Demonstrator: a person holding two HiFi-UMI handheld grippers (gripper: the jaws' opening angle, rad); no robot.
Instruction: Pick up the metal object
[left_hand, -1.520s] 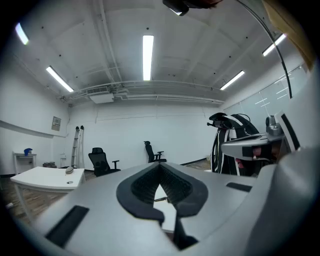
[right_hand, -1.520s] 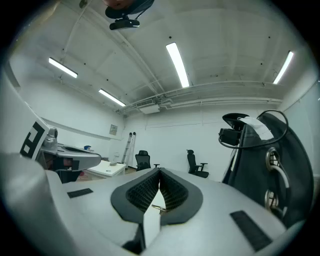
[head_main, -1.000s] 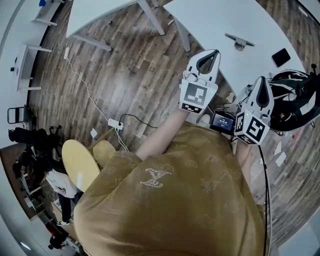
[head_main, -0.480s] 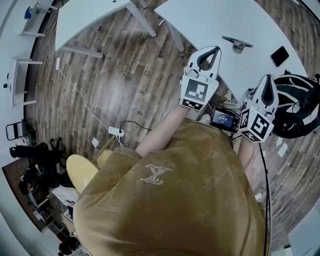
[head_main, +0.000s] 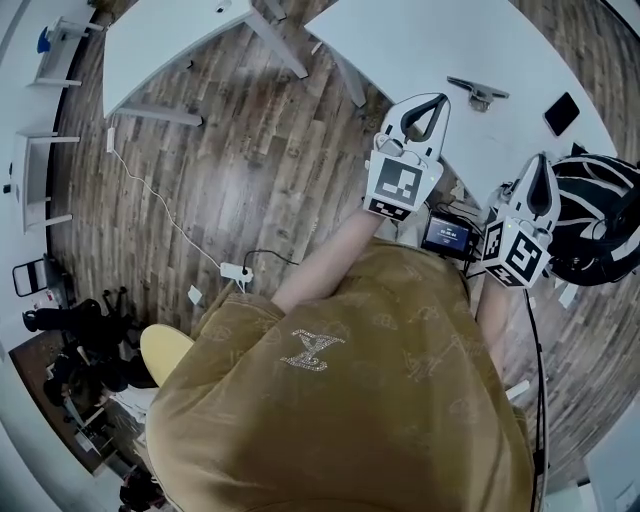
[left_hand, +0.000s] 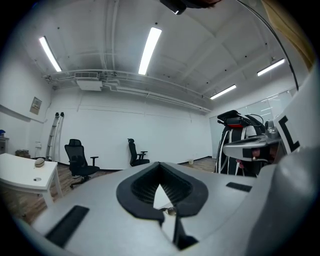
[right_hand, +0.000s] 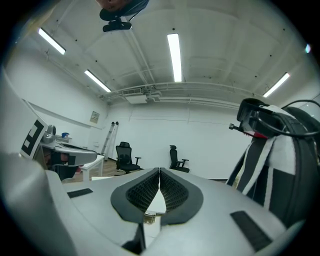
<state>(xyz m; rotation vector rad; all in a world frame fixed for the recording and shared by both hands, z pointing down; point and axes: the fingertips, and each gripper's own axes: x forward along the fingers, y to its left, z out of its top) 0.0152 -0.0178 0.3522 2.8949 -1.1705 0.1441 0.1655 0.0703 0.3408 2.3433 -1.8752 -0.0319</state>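
The metal object (head_main: 478, 92), a small grey bar on a stubby base, lies on the white table (head_main: 430, 40) in the head view. My left gripper (head_main: 436, 101) is held up near the table's edge, short of the object and to its left, jaws closed with nothing in them. My right gripper (head_main: 541, 158) is lower and to the right, also shut and empty. In the left gripper view the black pads (left_hand: 172, 186) meet at the tip. The right gripper view shows its pads (right_hand: 172, 189) pressed together too. Neither gripper view shows the metal object, only the room.
A black phone (head_main: 562, 113) lies on the table's right part. A black-and-white helmet-like rig (head_main: 600, 215) sits at the right. A small lit screen (head_main: 446, 236) hangs between the grippers. A power strip (head_main: 236, 271) and cable lie on the wood floor, a second table (head_main: 170, 40) stands at the left.
The view has shifted slightly; the table and metal object sit a little lower and both grippers a little further right. Both grippers stay shut and empty.
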